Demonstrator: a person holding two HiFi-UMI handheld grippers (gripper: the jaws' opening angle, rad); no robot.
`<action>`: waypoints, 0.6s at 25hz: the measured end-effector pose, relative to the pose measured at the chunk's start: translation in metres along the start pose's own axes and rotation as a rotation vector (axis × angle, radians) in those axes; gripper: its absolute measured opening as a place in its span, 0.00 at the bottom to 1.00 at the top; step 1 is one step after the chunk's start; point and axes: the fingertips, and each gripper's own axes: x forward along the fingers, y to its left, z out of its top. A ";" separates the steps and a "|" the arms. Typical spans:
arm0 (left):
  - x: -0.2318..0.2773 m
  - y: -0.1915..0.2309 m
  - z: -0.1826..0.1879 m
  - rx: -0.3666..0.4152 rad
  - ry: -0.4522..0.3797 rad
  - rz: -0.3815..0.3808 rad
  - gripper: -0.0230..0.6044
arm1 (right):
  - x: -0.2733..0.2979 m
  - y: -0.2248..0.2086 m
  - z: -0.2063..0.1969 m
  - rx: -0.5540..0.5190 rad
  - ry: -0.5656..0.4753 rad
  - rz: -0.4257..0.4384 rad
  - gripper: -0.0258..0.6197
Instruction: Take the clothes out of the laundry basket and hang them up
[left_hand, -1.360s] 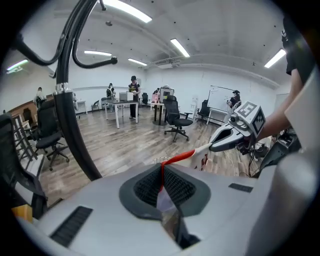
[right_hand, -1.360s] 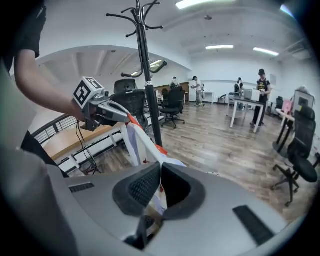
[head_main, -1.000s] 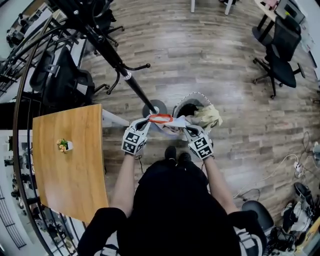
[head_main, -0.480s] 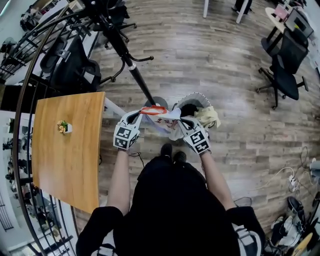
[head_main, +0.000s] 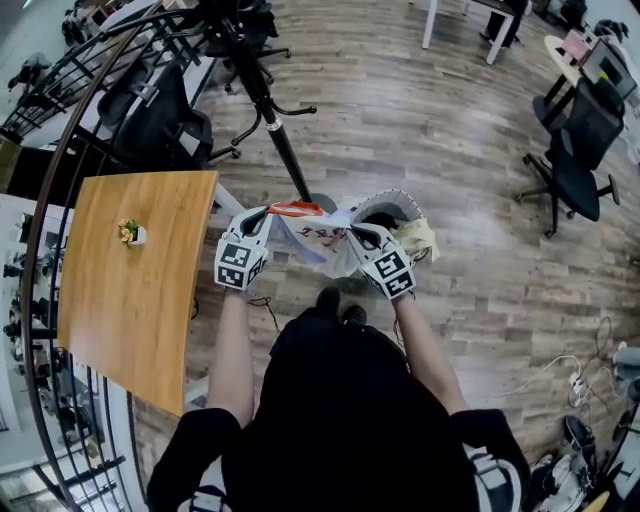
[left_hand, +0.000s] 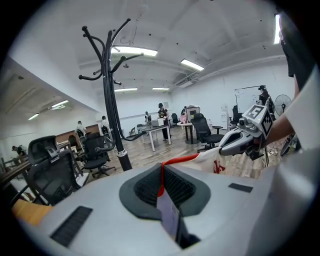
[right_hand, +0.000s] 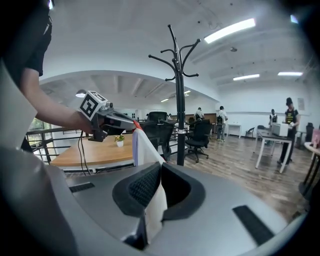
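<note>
The fingers of the left gripper (head_main: 262, 214) and right gripper (head_main: 356, 233) are clenching the white garment (head_main: 315, 242), which is spanning crosswise at frame centre, beside the laundry basket (head_main: 396, 196). The coat stand (head_main: 272, 125) is standing beyond, toward upper left, nearer the left gripper.

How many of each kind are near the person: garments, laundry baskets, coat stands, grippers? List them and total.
Garments: 2, white garment with red trim, pale yellow garment
Laundry basket: 1
Coat stand: 1
Grippers: 2, left gripper, right gripper
Total: 6
</note>
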 end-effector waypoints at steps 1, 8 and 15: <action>-0.003 0.002 0.002 0.003 -0.002 0.008 0.08 | 0.001 0.002 0.003 -0.004 -0.004 0.007 0.06; -0.020 0.016 0.008 0.014 -0.015 0.067 0.08 | 0.012 0.009 0.016 -0.044 -0.020 0.059 0.06; -0.034 0.031 0.008 0.014 -0.021 0.106 0.08 | 0.023 0.014 0.033 -0.064 -0.040 0.075 0.06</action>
